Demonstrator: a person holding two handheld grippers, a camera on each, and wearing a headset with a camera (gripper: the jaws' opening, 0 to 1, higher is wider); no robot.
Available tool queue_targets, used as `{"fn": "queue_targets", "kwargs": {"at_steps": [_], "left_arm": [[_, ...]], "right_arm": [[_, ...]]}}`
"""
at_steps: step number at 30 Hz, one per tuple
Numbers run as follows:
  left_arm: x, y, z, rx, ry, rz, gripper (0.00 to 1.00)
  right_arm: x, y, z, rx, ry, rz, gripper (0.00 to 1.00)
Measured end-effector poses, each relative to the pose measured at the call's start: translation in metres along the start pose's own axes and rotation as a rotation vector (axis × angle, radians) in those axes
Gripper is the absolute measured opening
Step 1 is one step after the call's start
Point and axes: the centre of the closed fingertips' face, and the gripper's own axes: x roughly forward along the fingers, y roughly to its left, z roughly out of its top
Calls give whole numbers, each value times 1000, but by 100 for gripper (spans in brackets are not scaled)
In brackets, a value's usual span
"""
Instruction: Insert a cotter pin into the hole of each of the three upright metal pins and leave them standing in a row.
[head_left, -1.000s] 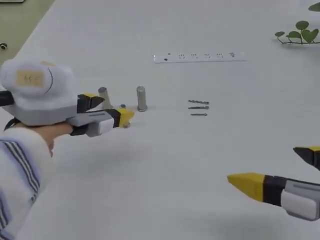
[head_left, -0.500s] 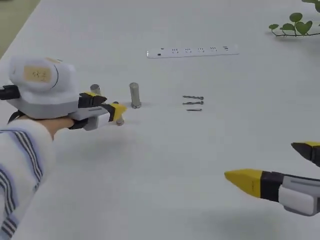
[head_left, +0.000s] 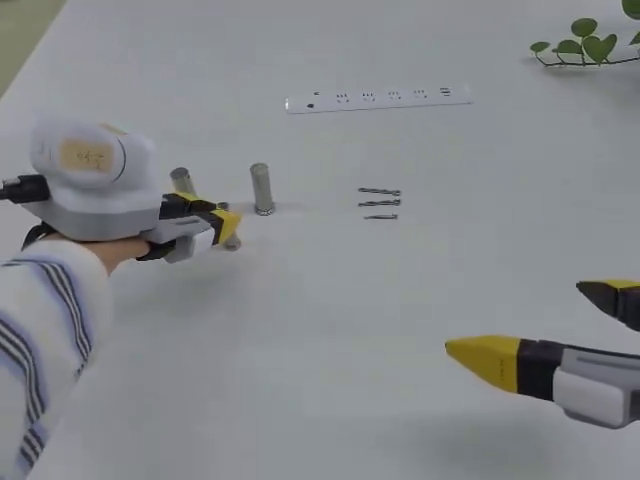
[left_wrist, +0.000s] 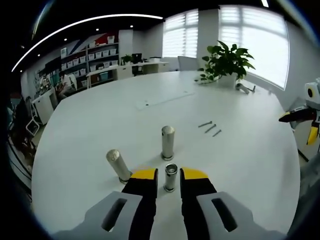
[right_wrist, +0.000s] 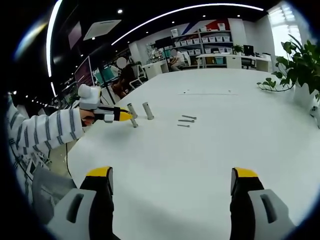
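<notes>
Looking down in the head view, the left gripper (head_left: 225, 228) sits at the metal pins (head_left: 262, 188), with the cotter pins (head_left: 379, 203) lying flat well apart from them. In the left gripper view its jaws straddle the nearest pin (left_wrist: 171, 176), a sliver of gap each side. That pin stands upright, long axis vertical, and an off-centre squeeze could tip it into its neighbour (left_wrist: 119, 165). In the right gripper view, the right gripper (right_wrist: 172, 180) is wide open and empty.

Bright, even light. Windows (left_wrist: 240, 40) blown out; ceiling spots (right_wrist: 120, 11) small. Faint soft shadow under left gripper (head_left: 225, 218) on white table (head_left: 330, 330). Head view slightly blurred; fisheye edges bent.
</notes>
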Motion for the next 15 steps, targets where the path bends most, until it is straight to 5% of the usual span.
{"fn": "queue_targets", "kwargs": {"at_steps": [12,15], "left_arm": [[2,-3,1,3,-8,-21,6],[1,-2,1,-66,-7,-37,6]], "right_arm": [[-3,-1,1,4,-5,-2,96],[-3,-1,1,4,-7,-2,95]]}}
